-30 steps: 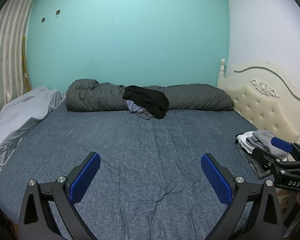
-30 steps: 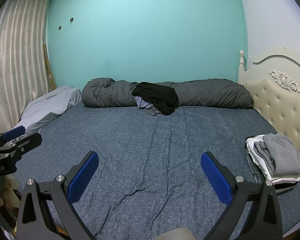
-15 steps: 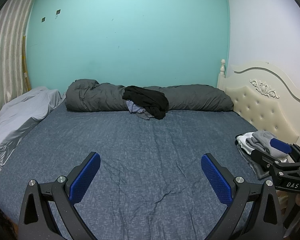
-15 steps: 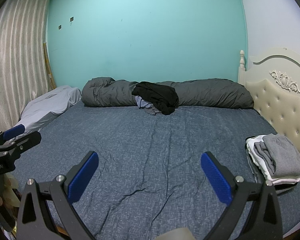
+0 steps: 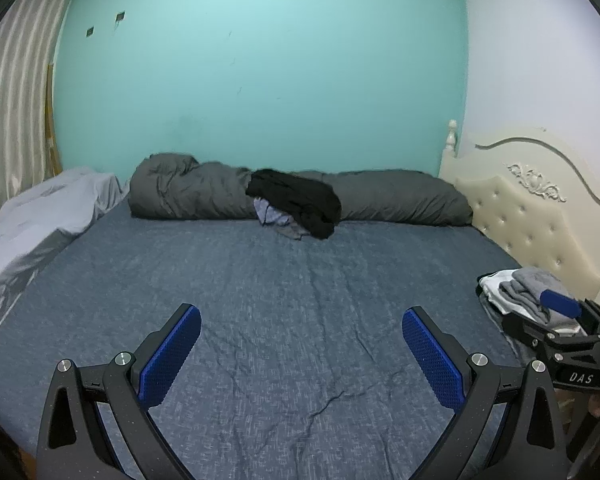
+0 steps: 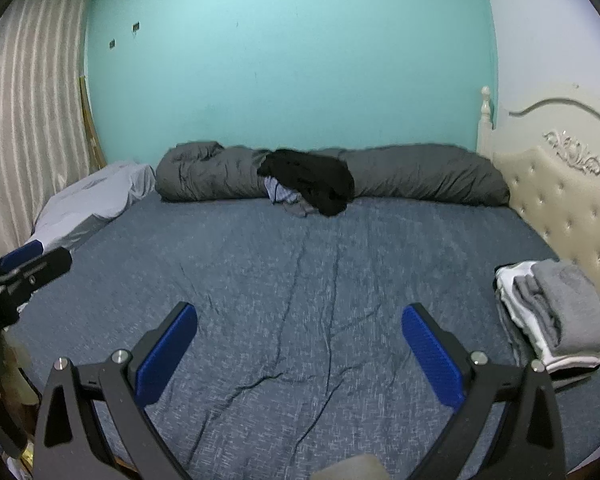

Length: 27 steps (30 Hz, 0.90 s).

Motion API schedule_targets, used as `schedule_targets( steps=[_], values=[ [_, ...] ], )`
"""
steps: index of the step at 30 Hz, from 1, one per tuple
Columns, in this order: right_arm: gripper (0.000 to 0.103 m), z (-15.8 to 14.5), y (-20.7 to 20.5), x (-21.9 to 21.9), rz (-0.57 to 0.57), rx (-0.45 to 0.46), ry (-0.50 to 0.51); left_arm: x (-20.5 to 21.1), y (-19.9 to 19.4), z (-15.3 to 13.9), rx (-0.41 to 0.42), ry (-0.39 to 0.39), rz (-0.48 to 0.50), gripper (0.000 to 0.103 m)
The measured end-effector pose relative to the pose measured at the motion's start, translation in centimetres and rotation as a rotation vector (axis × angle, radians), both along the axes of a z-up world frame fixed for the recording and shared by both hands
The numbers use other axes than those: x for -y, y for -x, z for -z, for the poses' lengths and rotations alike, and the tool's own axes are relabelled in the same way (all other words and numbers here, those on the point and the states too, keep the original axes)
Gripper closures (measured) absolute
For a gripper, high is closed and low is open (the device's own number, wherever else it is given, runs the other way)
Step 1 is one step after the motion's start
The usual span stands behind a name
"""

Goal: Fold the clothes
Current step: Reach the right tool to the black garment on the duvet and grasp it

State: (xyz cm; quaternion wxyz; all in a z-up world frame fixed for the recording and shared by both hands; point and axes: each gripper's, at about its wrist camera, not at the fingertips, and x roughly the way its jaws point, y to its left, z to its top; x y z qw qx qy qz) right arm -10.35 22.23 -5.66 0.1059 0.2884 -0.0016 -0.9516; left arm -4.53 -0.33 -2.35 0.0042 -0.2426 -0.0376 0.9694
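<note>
Clothes waiting unfolded at the far side of the bed, both tools hovering empty.

I am holding the left tool [image 5: 301, 354] and the right tool [image 6: 299, 352] over the near part of the bed [image 6: 300, 280], jaws spread wide, gripping nothing. I am looking at the black garment [image 6: 312, 180] slumped against the rolled grey duvet [image 6: 428, 176] at the far side of the bed, with a bluish-grey piece [image 6: 284, 196] peeking from beneath it. A folded stack [image 6: 556, 312] is sitting at the right edge of the bed, near the headboard [image 6: 568, 196]. I am judging the black garment to be light, limp and prone to bunching, so I am planning to pinch a hem or shoulder edge with each tool, well apart, lifting it clear of the piece beneath.
</note>
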Motion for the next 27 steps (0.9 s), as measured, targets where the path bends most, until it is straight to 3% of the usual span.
schedule_targets(
  steps=[8,18,22,27],
  values=[
    [0.0,7.0,6.3,-1.0,-0.01,0.113,0.01,1.2,7.4,5.7,0.079,-0.02,-0.025,0.0],
    [0.0,18.2,20.3,-2.8,0.016,0.217,-0.021,3.1,21.2,15.0,0.153,-0.03,-0.057,0.0],
    [0.0,20.8,25.8,-2.9,0.038,0.23,-0.031,3.9,26.9,17.9,0.176,-0.042,-0.067,0.0],
    [0.001,22.8,30.9,-2.9,0.073,0.286,-0.003,3.3,32.1,19.7,0.251,-0.118,-0.114,0.0]
  ],
)
